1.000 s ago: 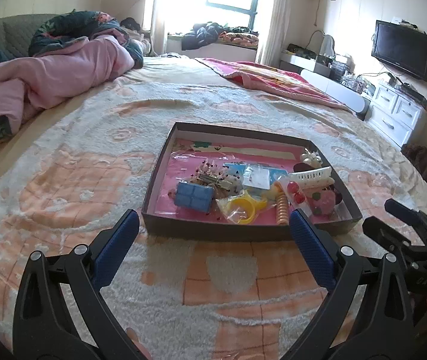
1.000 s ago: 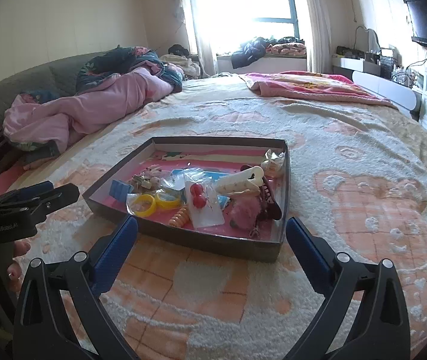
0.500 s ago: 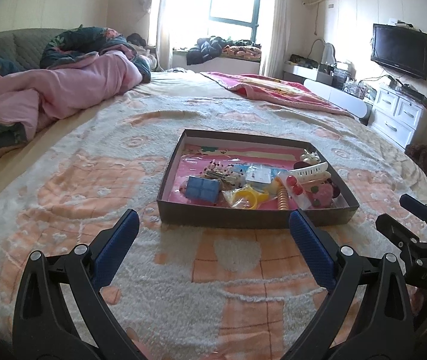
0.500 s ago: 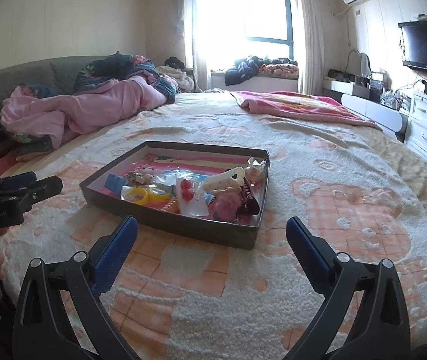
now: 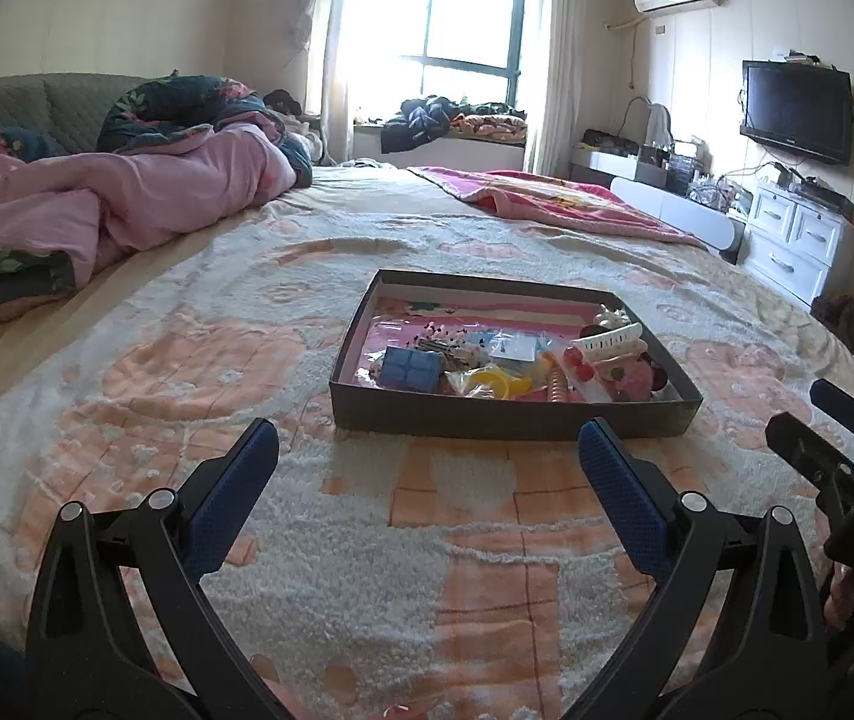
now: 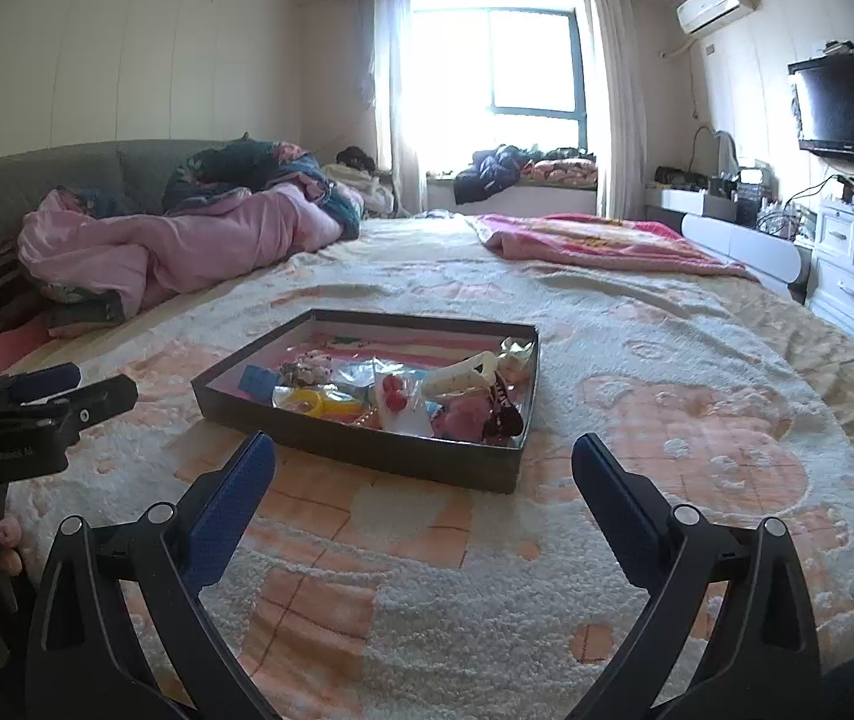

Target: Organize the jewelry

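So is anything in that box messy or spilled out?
Nothing has spilled: everything sits inside the box on the blanket. Inside, though, it is a jumble. The blue square piece, yellow ring, white hair claw and pink fluffy thing are heaped together at the near end.

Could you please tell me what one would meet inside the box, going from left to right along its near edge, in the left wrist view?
Blue block → yellow ring → orange spiral tie → red bead pair → pink fluffy piece, all in the dark box.
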`<move>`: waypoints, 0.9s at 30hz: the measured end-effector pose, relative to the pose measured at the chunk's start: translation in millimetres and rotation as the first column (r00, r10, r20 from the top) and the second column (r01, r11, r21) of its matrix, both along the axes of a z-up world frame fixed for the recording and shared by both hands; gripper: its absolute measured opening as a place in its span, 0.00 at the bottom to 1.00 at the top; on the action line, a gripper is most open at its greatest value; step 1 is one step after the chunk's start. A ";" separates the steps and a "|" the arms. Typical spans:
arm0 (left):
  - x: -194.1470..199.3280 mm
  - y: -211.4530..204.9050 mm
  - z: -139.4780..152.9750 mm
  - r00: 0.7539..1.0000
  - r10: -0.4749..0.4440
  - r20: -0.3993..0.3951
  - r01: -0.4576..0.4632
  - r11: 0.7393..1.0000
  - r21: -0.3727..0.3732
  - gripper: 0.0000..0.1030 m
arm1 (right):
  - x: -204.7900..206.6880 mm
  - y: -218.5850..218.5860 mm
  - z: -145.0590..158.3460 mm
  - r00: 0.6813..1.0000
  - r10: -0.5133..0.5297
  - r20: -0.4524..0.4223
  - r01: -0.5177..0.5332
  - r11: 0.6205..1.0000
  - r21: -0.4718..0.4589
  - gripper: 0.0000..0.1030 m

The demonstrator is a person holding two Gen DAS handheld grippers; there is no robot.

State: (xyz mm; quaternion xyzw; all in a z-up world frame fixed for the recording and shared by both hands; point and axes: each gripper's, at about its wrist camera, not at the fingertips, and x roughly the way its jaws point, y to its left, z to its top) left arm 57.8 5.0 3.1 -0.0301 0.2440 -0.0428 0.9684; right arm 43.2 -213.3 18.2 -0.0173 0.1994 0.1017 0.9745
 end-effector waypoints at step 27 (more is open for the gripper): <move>-16.0 -3.2 -0.2 0.991 0.020 0.131 -0.025 0.999 0.033 0.89 | -34.0 -16.3 4.9 0.971 -0.091 0.222 0.092 0.996 0.008 0.94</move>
